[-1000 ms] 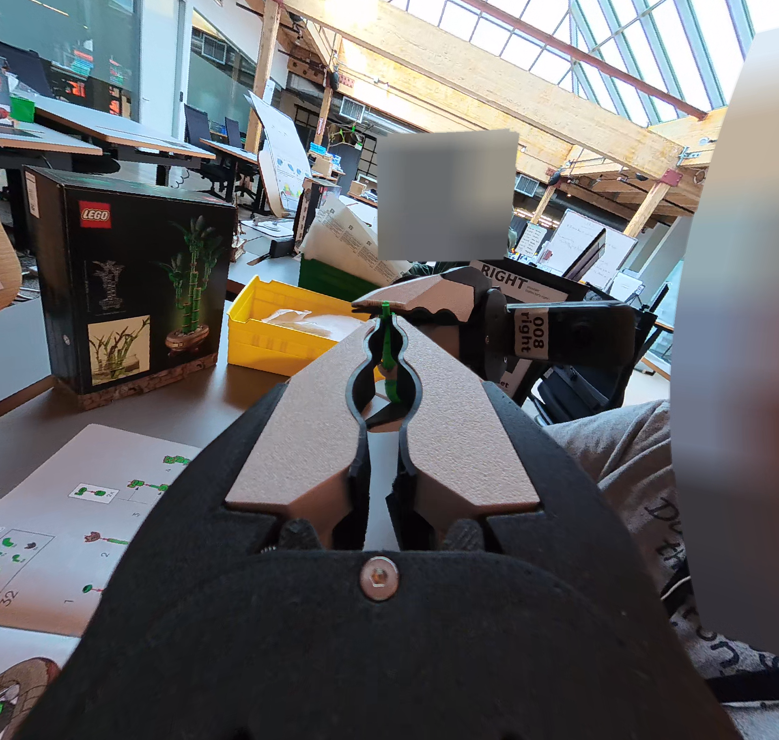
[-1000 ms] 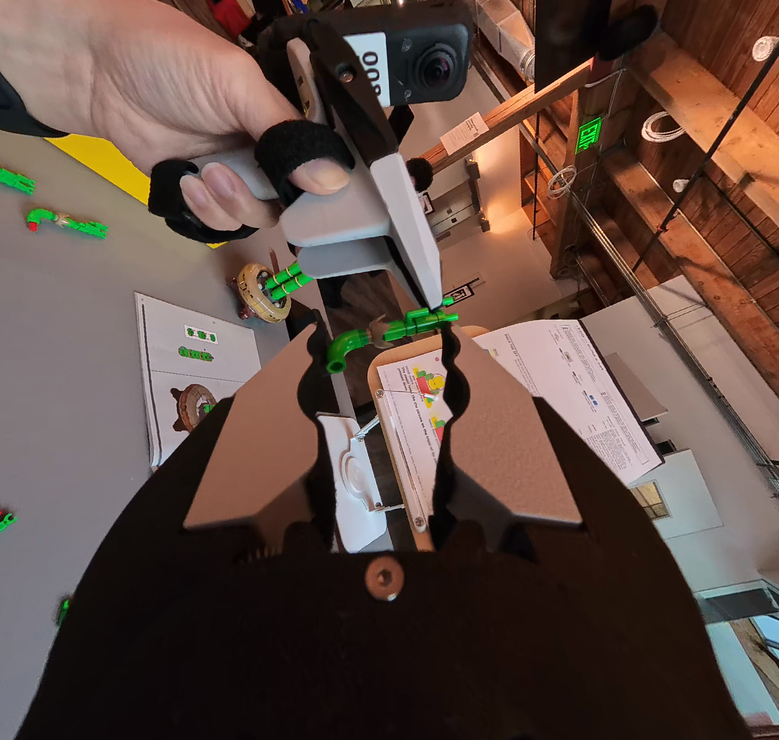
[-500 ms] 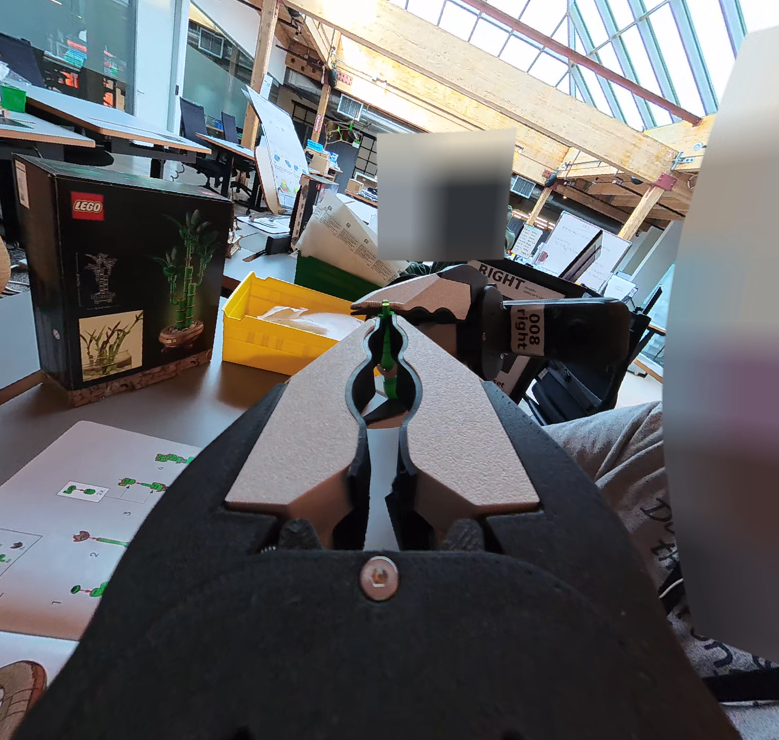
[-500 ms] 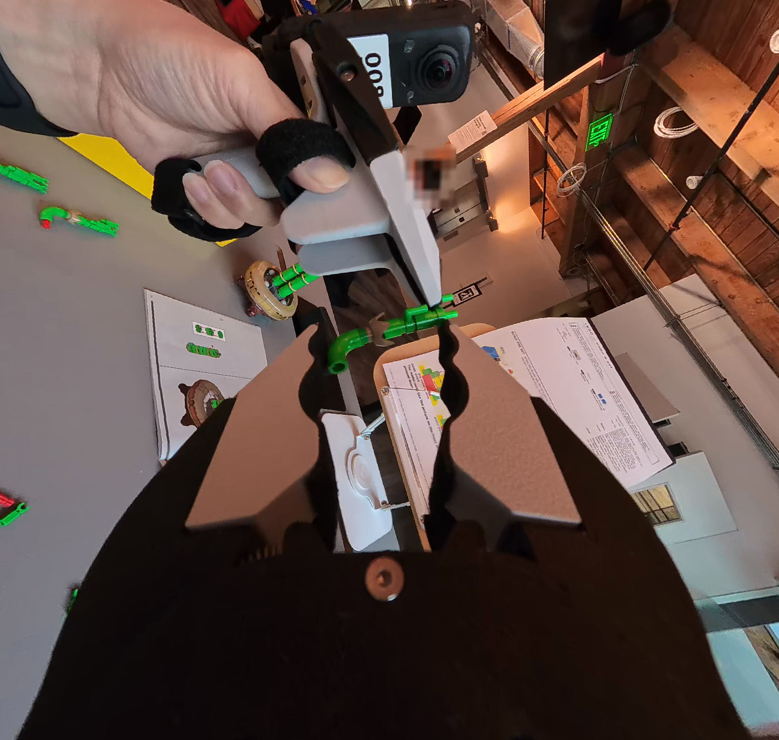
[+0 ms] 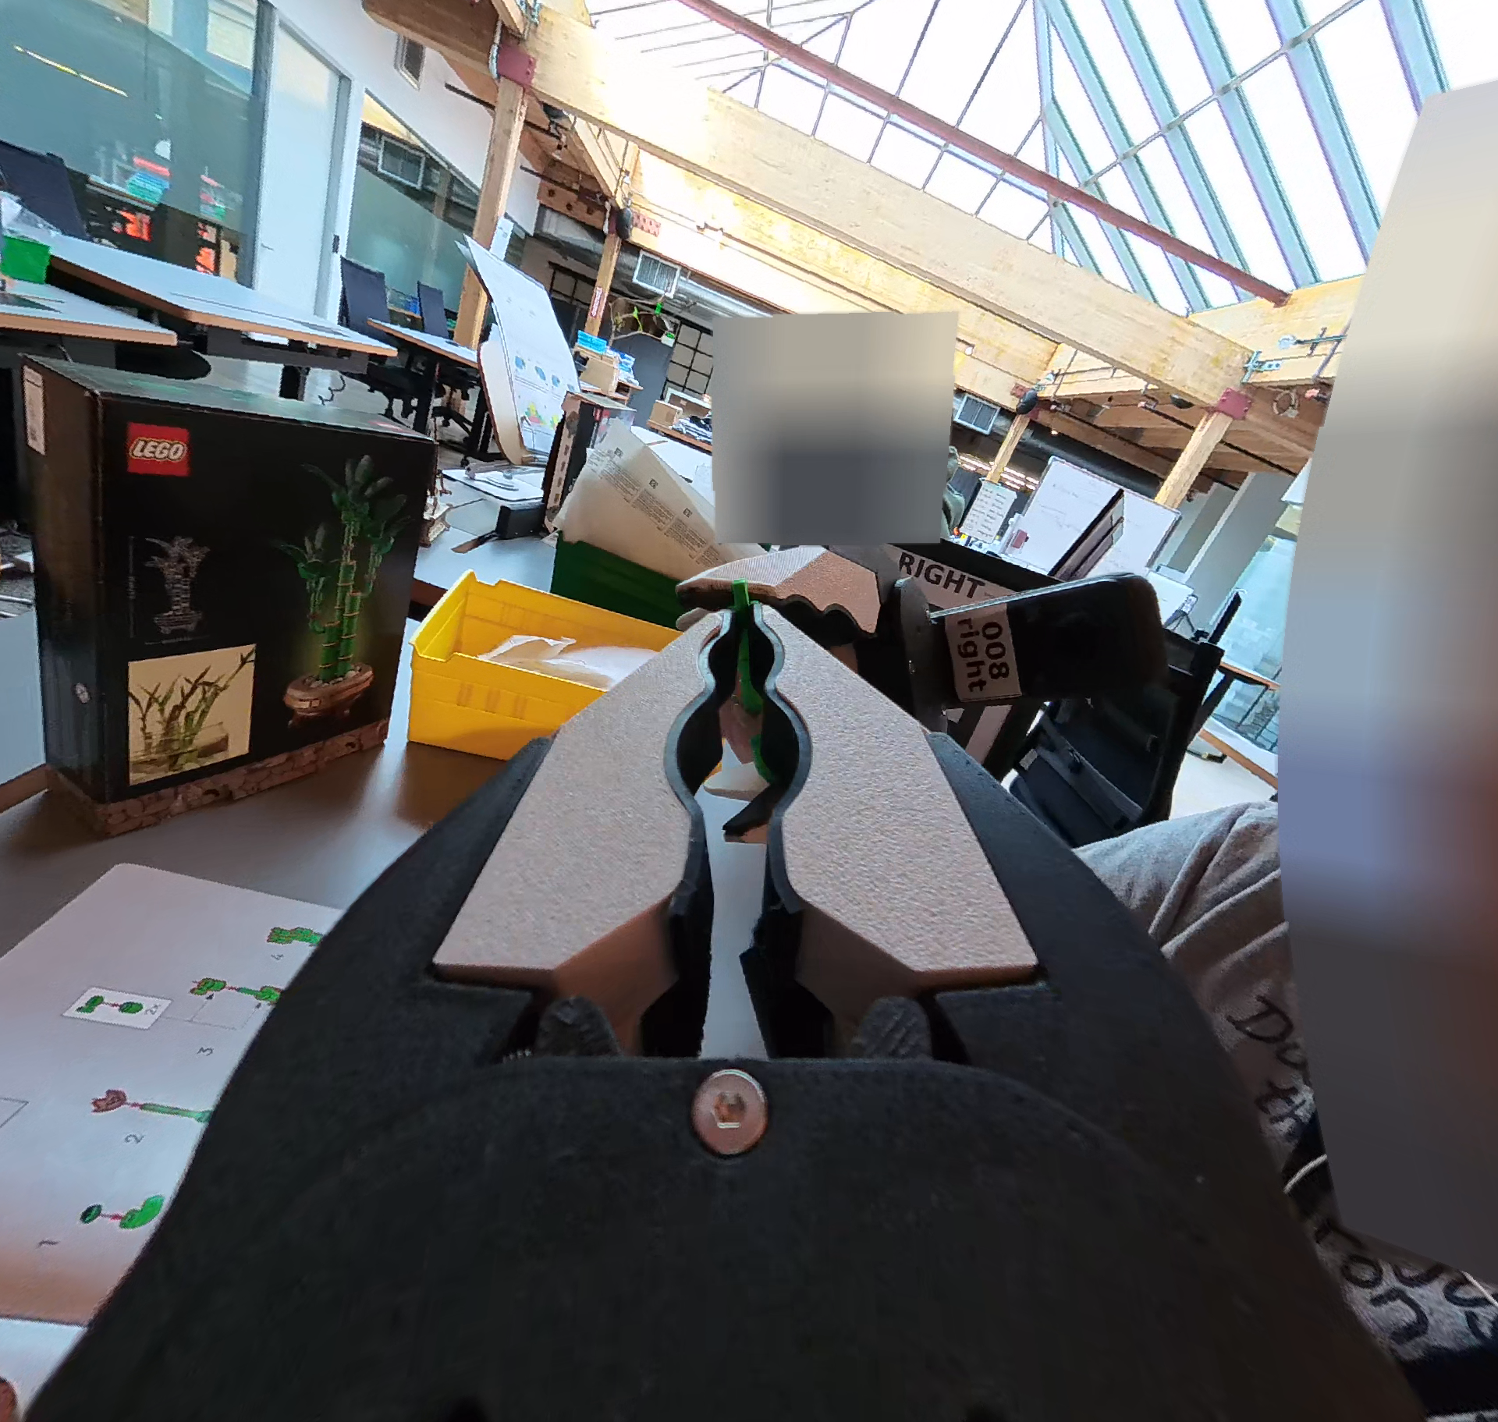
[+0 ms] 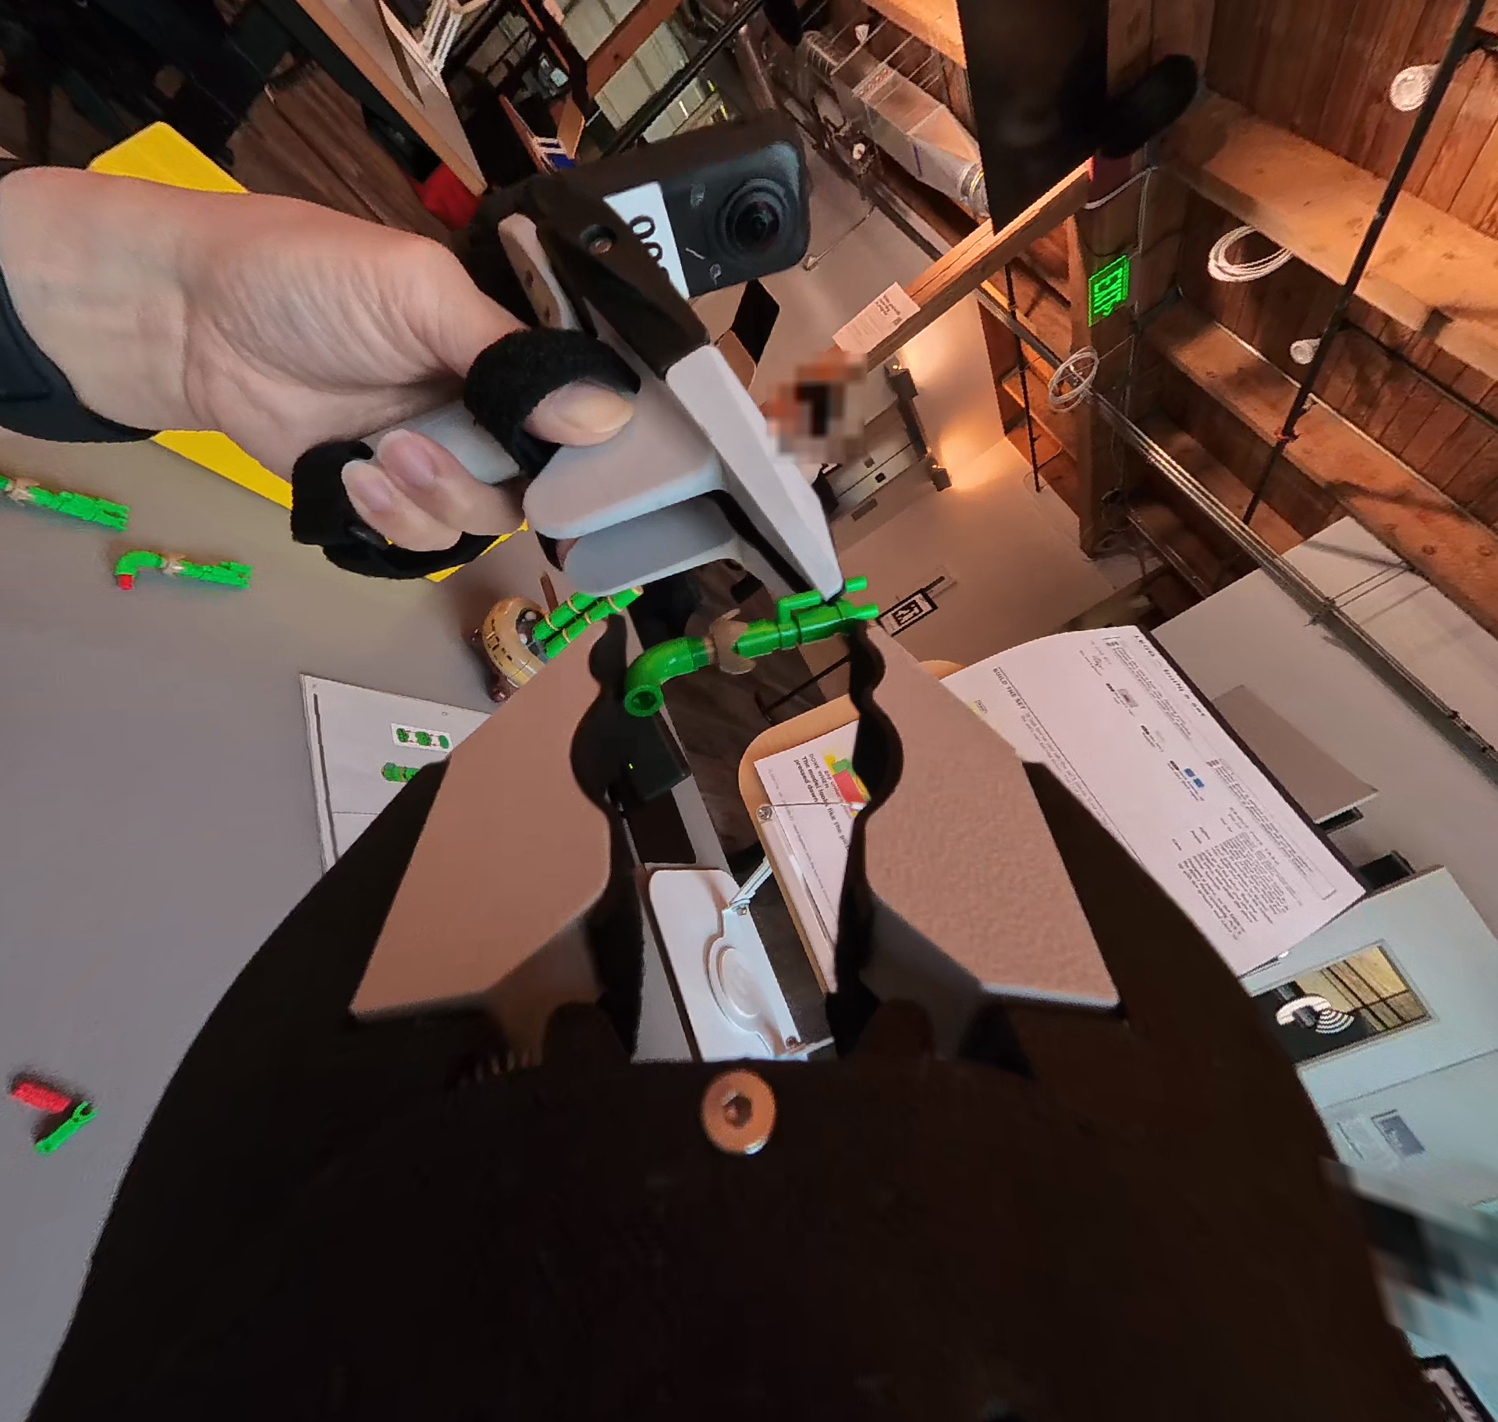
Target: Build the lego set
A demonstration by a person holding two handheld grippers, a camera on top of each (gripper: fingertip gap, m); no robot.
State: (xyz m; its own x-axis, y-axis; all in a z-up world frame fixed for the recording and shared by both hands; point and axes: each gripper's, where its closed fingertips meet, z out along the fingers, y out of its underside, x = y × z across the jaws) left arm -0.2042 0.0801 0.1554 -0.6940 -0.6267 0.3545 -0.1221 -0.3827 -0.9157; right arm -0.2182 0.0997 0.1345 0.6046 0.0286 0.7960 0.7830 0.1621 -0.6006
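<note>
My left gripper (image 5: 742,621) is shut on a thin green stem piece (image 5: 751,698) held in the air. In the right wrist view a hand holds the left gripper (image 6: 827,585), which pinches one end of that stem (image 6: 778,633). The stem has a tan joint and a curved green elbow (image 6: 652,674) at its other end. My right gripper (image 6: 734,637) is open, and the stem lies across the gap at its fingertips. One fingertip sits by the pinched end, the other by the elbow. The right gripper also shows just beyond the left tips in the left wrist view (image 5: 778,585).
On the grey table (image 6: 162,816) are a round tan pot base with green stalks (image 6: 519,646), an open instruction booklet (image 6: 365,743), two loose green stems (image 6: 182,569), and small red and green pieces (image 6: 49,1107). A black set box (image 5: 219,573) and a yellow bin (image 5: 519,670) stand behind. My two grippers' fingertips are within a few centimetres of each other.
Both grippers have drifted slightly together. The left grip on the stem and the right gripper's opening look the same.
</note>
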